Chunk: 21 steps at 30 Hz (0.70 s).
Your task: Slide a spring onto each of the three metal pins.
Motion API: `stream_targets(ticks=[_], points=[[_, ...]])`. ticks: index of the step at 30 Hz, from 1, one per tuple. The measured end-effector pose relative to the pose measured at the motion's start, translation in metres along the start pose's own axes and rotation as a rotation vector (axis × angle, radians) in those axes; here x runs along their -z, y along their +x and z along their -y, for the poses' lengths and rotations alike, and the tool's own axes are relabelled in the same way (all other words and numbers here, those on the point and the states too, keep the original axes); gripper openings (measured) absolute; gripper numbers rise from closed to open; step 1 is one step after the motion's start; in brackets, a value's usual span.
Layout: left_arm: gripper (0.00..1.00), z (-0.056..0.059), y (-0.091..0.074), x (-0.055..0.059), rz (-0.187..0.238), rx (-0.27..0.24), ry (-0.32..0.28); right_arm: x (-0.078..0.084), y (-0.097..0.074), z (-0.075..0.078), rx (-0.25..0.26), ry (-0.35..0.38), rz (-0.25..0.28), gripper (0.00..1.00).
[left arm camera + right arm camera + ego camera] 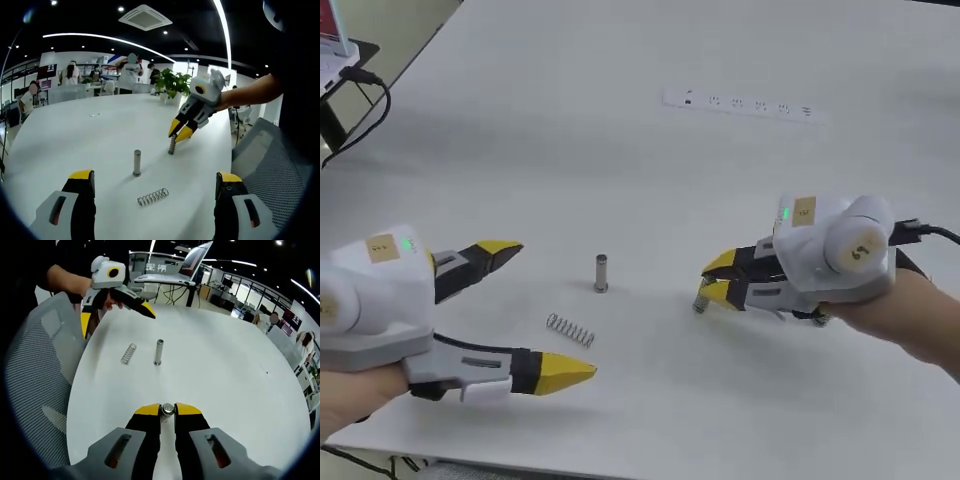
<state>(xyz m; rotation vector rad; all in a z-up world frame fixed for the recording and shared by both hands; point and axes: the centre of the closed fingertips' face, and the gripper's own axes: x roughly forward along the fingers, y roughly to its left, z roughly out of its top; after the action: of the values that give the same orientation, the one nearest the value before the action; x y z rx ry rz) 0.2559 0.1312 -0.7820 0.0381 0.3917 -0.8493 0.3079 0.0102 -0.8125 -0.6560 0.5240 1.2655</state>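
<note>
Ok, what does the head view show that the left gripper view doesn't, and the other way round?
The head view brings in the far white power strip, a black cable at upper left, and the left gripper whole, jaws wide apart. The left gripper view brings in the room: a potted plant, people at the back, ceiling lights and a mesh chair. Both have the bare upright pin, the loose spring lying near it, and the right gripper shut on a second pin that wears a spring.

table point(620, 130): smooth, matt white top
pin point(601, 273): grey metal, dull sheen
spring point(569, 330): bright metal wire
left gripper point(548, 310): matt plastic shell
chair point(270, 165): grey woven mesh
</note>
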Motion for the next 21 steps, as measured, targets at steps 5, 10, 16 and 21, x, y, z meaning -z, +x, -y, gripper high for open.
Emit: stream_targets(ticks=[5, 10, 16, 21], points=[[0.98, 0.0004, 0.0006, -0.0002, 0.000, 0.001, 0.000, 0.0006, -0.0010, -0.0002, 0.000, 0.022, 0.008, 0.07], [0.98, 0.0016, 0.0020, -0.0008, 0.000, 0.005, -0.001, -0.0001, -0.0009, -0.0001, -0.002, 0.009, -0.001, 0.08], [0.98, 0.0030, 0.0019, -0.0027, 0.003, 0.007, 0.001, -0.0009, 0.0002, 0.0004, -0.003, 0.002, -0.014, 0.08], [0.98, 0.0026, 0.0000, -0.0061, 0.011, 0.005, -0.003, -0.0013, -0.0010, 0.0007, -0.005, 0.020, -0.013, 0.09]])
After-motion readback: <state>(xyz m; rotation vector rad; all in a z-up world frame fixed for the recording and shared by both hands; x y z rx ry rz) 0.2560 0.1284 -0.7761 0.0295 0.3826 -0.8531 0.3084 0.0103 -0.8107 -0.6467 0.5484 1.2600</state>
